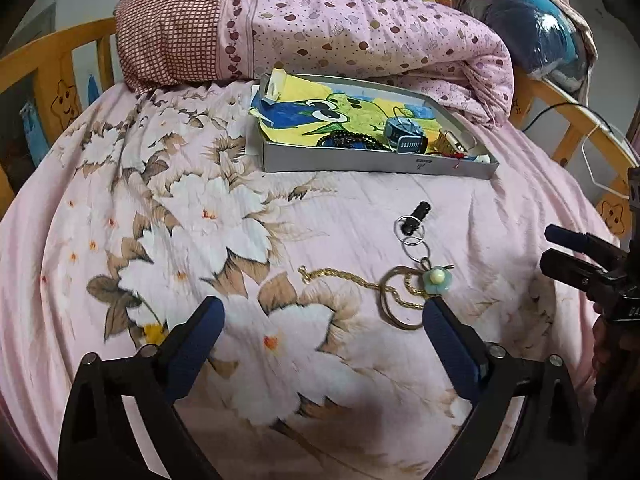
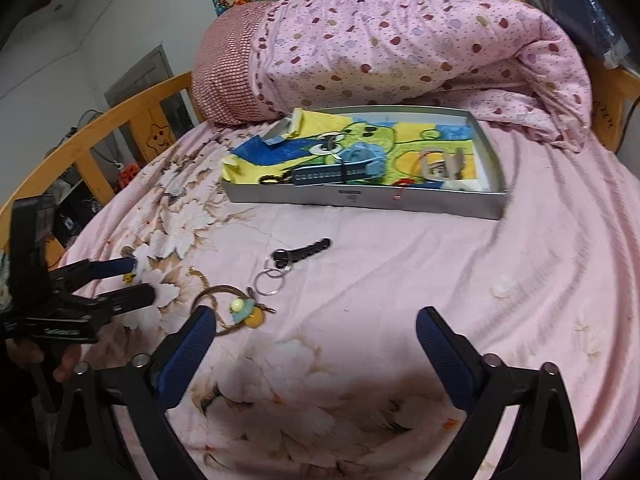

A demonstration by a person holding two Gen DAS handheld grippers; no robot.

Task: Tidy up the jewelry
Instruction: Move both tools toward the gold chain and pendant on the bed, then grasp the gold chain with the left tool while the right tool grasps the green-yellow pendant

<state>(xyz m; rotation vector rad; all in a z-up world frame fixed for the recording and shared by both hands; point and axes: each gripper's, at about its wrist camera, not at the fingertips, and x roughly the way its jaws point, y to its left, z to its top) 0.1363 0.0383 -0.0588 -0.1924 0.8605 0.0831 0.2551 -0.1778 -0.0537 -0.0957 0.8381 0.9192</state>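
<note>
Left gripper [image 1: 322, 316] spread, empty | right gripper [image 2: 314, 326] spread, empty | left view only: gold chain [image 1: 344, 278] through bangle [image 1: 400, 300] | tray [image 2: 360, 200] beyond

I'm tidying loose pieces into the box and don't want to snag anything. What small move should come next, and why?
Probably ease the open left gripper right and forward over the bangle, then close on it. The bangle lies on the bedsheet, outside the box, beside that gripper's right finger, with the gold chain crossing it, so lift slowly.
</note>
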